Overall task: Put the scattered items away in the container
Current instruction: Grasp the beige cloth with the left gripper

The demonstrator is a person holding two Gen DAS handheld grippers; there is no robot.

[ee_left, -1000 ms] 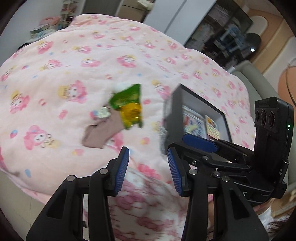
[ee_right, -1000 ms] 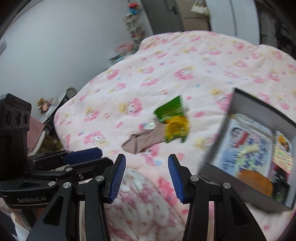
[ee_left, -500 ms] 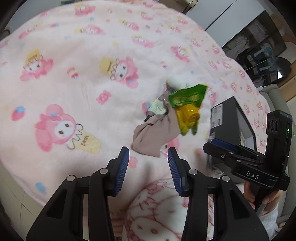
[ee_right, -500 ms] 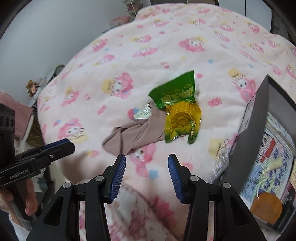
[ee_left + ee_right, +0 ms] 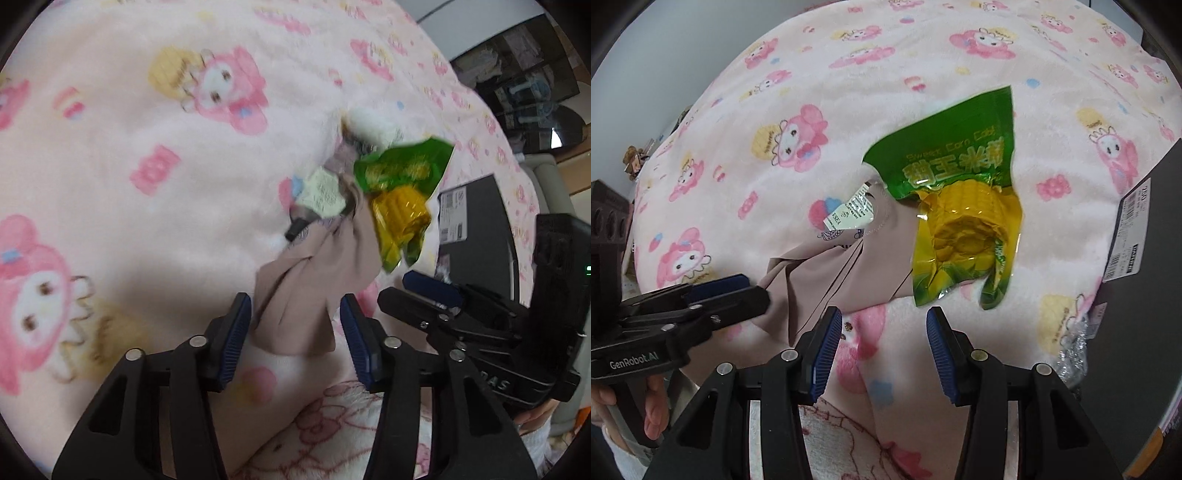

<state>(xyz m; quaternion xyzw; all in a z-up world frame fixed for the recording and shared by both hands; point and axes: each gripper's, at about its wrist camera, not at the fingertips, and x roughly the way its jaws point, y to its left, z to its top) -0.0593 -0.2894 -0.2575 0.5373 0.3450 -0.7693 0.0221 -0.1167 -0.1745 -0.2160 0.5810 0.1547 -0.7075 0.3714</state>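
Nearest to my left gripper (image 5: pixel 295 325) is the lower end of the taupe cloth (image 5: pixel 314 288), lying between the blue pads; the jaws are closing, roughly a third open, and I cannot see the pads pressing on the fabric yet, so I count nothing as held. My right gripper (image 5: pixel 882 343) hangs partly open over bare blanket (image 5: pixel 775 92), empty, with the corn packet (image 5: pixel 964 229) just beyond its tips. The packet's lower edge lies on the cloth, and a small printed sachet (image 5: pixel 853 214) rests at the cloth's upper end. Further right stands the dark box (image 5: pixel 1145 258), the container, with its labelled wall facing me. Risks as I judge them: the left pinch may catch the plush blanket along with the cloth and drag the bedding; lifting the cloth could tip the packet and sachet off and scatter them further; the thin fabric may slip out of a shallow grip; the two grippers sit close and could collide.
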